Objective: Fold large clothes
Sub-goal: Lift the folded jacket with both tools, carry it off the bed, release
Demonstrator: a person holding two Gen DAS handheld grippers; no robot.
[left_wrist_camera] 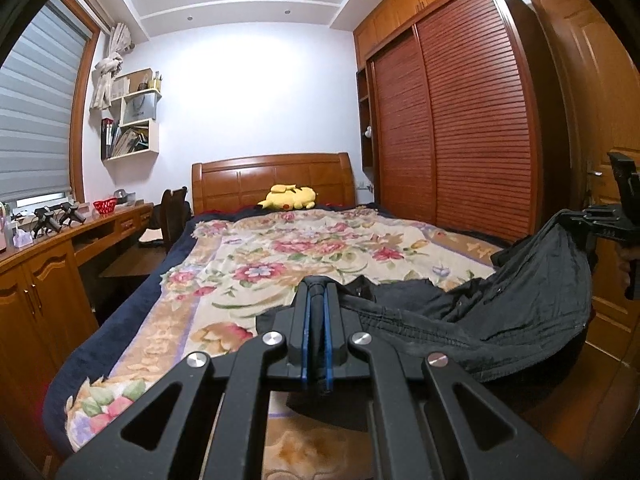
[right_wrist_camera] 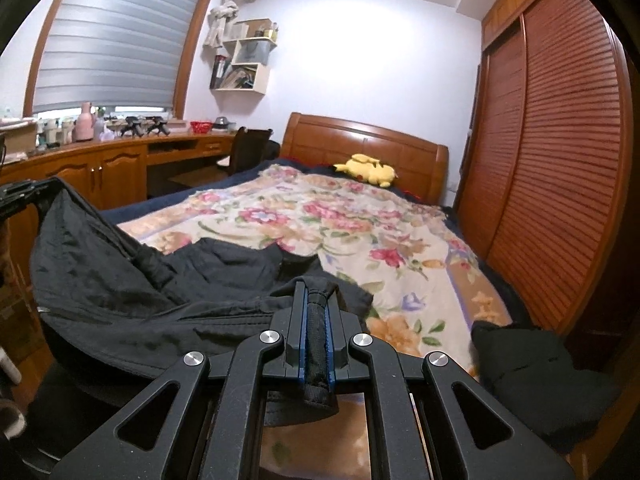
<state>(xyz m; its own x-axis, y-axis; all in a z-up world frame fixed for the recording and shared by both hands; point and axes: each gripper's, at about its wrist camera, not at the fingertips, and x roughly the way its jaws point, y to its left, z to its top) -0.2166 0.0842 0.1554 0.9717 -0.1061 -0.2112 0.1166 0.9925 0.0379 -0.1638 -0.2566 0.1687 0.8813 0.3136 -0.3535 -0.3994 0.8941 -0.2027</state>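
Note:
A black garment (left_wrist_camera: 500, 320) hangs stretched between my two grippers above the foot of the bed. My left gripper (left_wrist_camera: 318, 284) is shut on one end of its elastic hem. My right gripper (right_wrist_camera: 316, 288) is shut on the other end of the garment (right_wrist_camera: 132, 292). In the left wrist view the right gripper (left_wrist_camera: 592, 220) shows at the far right, holding the cloth up. In the right wrist view the left gripper (right_wrist_camera: 20, 196) shows at the far left. The far part of the garment rests crumpled on the floral blanket (left_wrist_camera: 280, 256).
A second black cloth pile (right_wrist_camera: 536, 376) lies at the bed's near right corner. A yellow plush toy (left_wrist_camera: 288, 197) lies by the wooden headboard (left_wrist_camera: 272, 176). A louvred wardrobe (left_wrist_camera: 460, 128) stands right of the bed, a desk (left_wrist_camera: 60, 240) with a chair left.

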